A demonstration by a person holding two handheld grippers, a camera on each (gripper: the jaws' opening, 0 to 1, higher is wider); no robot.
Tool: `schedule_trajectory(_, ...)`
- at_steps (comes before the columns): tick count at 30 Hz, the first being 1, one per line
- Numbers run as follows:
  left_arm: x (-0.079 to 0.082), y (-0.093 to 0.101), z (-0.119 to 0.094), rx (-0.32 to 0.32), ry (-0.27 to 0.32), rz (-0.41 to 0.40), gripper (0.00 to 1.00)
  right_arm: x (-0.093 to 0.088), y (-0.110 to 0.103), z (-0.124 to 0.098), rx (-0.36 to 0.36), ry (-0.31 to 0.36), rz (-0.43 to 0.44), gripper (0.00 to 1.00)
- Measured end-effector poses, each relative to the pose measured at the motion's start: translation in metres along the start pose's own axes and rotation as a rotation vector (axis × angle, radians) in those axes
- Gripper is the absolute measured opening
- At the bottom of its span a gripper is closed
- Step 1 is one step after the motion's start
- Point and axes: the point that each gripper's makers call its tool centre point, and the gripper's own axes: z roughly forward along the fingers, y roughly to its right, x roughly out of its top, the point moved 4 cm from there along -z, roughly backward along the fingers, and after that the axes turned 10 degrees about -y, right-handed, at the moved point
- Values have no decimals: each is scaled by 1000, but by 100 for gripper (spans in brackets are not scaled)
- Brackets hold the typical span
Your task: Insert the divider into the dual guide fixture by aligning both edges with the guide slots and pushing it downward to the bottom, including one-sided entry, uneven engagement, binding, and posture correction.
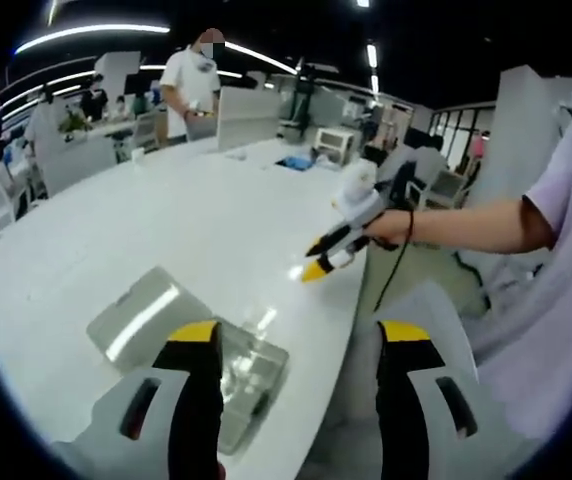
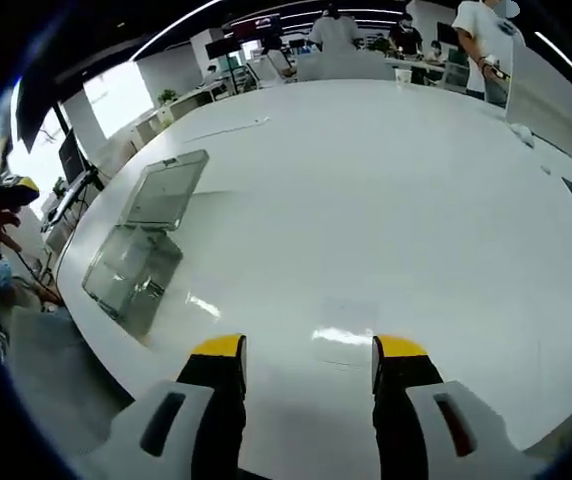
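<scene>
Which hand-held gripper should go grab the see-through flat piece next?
Probably the left hand-held gripper. Its open jaws sit right beside the clear fixture and flat divider. The right hand-held gripper, also open, sees both further off over the bare white table.

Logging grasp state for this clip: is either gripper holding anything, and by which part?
Nothing is held. Left gripper and right gripper are open with empty jaws; the clear fixture and divider rest on the table.

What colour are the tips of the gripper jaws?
Yellow, on black jaws; clearest in the right gripper view.
</scene>
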Motion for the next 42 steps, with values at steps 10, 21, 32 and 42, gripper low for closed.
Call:
schedule_trajectory(10,-4,-6,2,2,-6,-18,60,-1,13,19,-53,-31,95,45)
schedule_trajectory(21,-6,-14,3,4,-4,-42,59,4,20,29,-123,-81,71,44)
schedule_trajectory(32,-8,-20,5,0,8,-55,59,5,16,32,-185,-117,50,41)
schedule_trajectory(42,-10,-22,2,5,15,-65,58,6,13,33,-187,-124,59,28)
